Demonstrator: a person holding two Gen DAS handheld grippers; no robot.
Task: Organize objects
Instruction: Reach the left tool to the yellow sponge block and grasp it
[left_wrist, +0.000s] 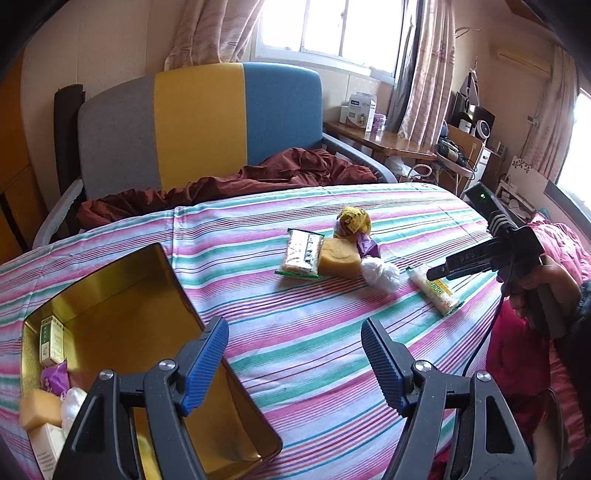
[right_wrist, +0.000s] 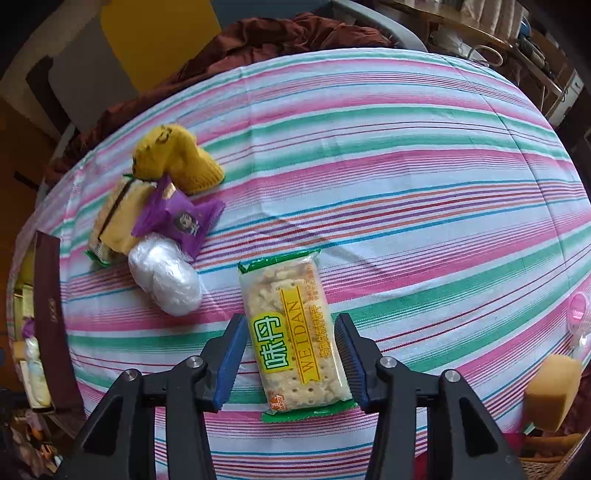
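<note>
A gold tin box (left_wrist: 122, 306) lies open on the striped table at the left, holding several small items. My left gripper (left_wrist: 295, 365) is open and empty above the box's right wall. A cracker packet (right_wrist: 291, 332) with a green rim and yellow label lies on the cloth between the fingers of my open right gripper (right_wrist: 291, 358), and it shows in the left wrist view (left_wrist: 436, 291) under the right gripper (left_wrist: 439, 273). A pile sits beyond: a second cracker packet (left_wrist: 301, 253), a yellow sponge block (left_wrist: 340, 260), a purple sachet (right_wrist: 181, 221), a white plastic-wrapped lump (right_wrist: 166, 277), a yellow knitted piece (right_wrist: 177, 158).
The striped cloth (right_wrist: 406, 184) covers a round table. A chair (left_wrist: 199, 118) with a dark red blanket (left_wrist: 258, 177) stands behind it. A yellow sponge (right_wrist: 554, 391) and a clear pink-lidded item (right_wrist: 578, 310) sit at the right edge. A brown box lid (right_wrist: 50, 314) stands at the left.
</note>
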